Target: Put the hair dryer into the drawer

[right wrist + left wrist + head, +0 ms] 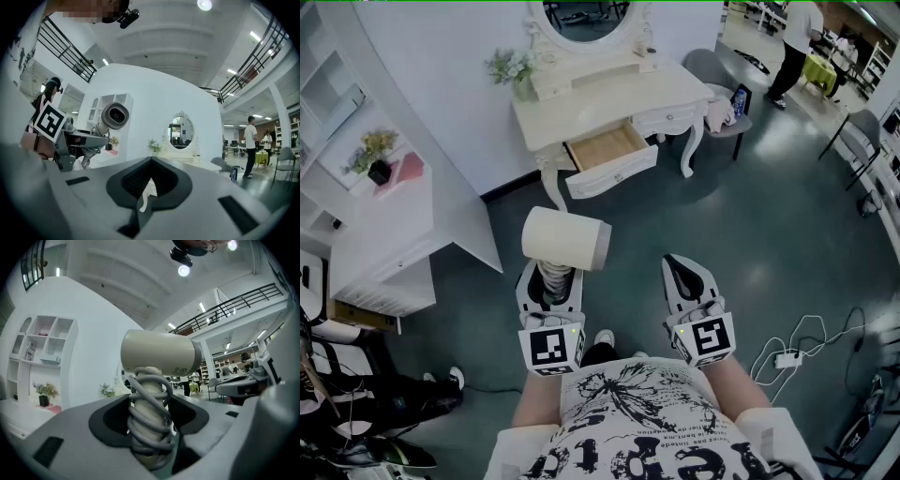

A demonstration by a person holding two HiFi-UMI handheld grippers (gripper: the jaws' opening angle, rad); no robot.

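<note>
A cream hair dryer [565, 238] with its grey cord coiled round the handle stands upright in my left gripper [551, 281], which is shut on the handle. In the left gripper view the hair dryer's [159, 352] barrel lies sideways above the left gripper [150, 427]. My right gripper [682, 277] hangs beside it, shut and empty; the right gripper [145, 197] looks toward the dressing table [187, 158] and sees the hair dryer [115, 115] at its left. The wooden drawer [609, 150] of the white dressing table [609, 94] stands pulled out, some way ahead of both grippers.
A grey chair [722, 103] with cloth and a bottle stands right of the table. A white shelf unit [384, 216] lines the left. Cables and a power strip [787, 359] lie on the floor at right. A person [792, 47] stands far right; another sits at lower left [356, 394].
</note>
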